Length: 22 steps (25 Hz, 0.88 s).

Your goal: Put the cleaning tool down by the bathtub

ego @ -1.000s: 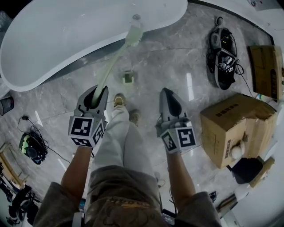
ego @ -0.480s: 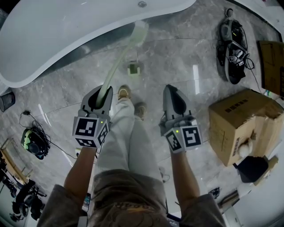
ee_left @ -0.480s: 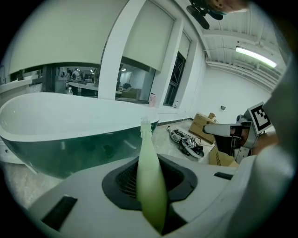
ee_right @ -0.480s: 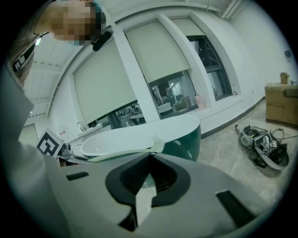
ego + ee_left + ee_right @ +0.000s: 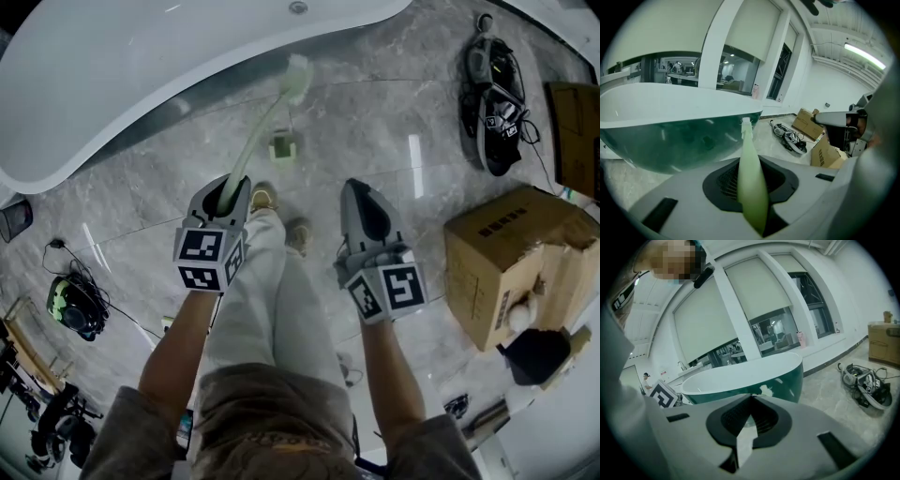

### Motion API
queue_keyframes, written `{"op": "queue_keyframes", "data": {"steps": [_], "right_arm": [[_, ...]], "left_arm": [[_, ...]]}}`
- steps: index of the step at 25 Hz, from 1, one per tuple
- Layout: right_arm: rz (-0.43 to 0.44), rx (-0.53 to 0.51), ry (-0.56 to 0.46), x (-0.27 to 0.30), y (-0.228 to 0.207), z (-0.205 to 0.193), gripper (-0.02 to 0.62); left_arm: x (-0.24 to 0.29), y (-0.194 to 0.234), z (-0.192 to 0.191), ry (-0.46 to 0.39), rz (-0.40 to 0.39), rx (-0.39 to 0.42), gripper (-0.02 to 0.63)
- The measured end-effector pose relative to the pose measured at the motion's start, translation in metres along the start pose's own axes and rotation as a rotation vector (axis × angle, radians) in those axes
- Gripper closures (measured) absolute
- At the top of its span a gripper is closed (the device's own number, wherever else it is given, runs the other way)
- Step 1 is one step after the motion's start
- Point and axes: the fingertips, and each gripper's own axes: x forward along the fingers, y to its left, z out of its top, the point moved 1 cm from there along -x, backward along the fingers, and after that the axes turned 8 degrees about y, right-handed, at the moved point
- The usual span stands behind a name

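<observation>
A pale green long-handled cleaning brush (image 5: 258,136) slants away from my left gripper (image 5: 228,190), whose jaws are shut on its handle. The brush head (image 5: 298,75) hangs over the marble floor just outside the white bathtub (image 5: 112,84). In the left gripper view the handle (image 5: 751,183) runs out between the jaws toward the green-sided tub (image 5: 670,136). My right gripper (image 5: 362,194) is beside it to the right, shut and holding nothing. Its tips (image 5: 751,398) meet in front of the tub (image 5: 750,373).
The person's legs and shoes (image 5: 274,202) stand between the grippers. A small green object (image 5: 284,147) lies on the floor near the brush head. A cardboard box (image 5: 511,262) sits at right, tangled gear (image 5: 492,84) at upper right, and a black-green device (image 5: 70,309) at left.
The left gripper has sunk with the brush. The brush head has come off the tub's rim to just outside it. The right gripper has dropped a little.
</observation>
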Motion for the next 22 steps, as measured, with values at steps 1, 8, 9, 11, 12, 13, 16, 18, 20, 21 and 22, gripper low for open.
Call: {"op": "queue_keyframes", "data": {"steps": [1, 8, 9, 11, 12, 13, 16, 18, 20, 21, 22], "right_arm": [[0.003, 0.003, 0.0, 0.001, 0.001, 0.0, 0.597], [0.014, 0.024, 0.01, 0.008, 0.004, -0.004, 0.597], [0.012, 0.026, 0.012, 0.008, 0.004, -0.005, 0.597], [0.009, 0.033, 0.016, 0.008, 0.002, -0.008, 0.597], [0.007, 0.036, 0.017, 0.008, 0.001, -0.01, 0.597], [0.005, 0.039, 0.02, 0.008, 0.0, -0.012, 0.597], [0.004, 0.049, 0.028, 0.009, -0.002, -0.017, 0.597], [0.007, 0.053, 0.035, 0.01, -0.001, -0.02, 0.597], [0.009, 0.058, 0.043, 0.01, -0.001, -0.023, 0.597], [0.009, 0.062, 0.047, 0.011, -0.001, -0.025, 0.597], [0.01, 0.067, 0.051, 0.012, -0.001, -0.027, 0.597]], "left_arm": [[0.006, 0.001, -0.004, 0.013, 0.002, -0.003, 0.522], [0.045, 0.013, -0.03, 0.104, 0.018, -0.04, 0.522], [0.051, 0.016, -0.035, 0.12, 0.018, -0.051, 0.522], [0.063, 0.019, -0.045, 0.158, 0.022, -0.082, 0.522], [0.07, 0.021, -0.05, 0.178, 0.027, -0.096, 0.522], [0.077, 0.023, -0.054, 0.195, 0.032, -0.106, 0.522], [0.097, 0.028, -0.065, 0.247, 0.045, -0.115, 0.522], [0.11, 0.03, -0.074, 0.289, 0.052, -0.11, 0.522], [0.122, 0.033, -0.084, 0.336, 0.056, -0.112, 0.522], [0.127, 0.034, -0.089, 0.36, 0.058, -0.118, 0.522], [0.131, 0.035, -0.094, 0.385, 0.062, -0.123, 0.522]]}}
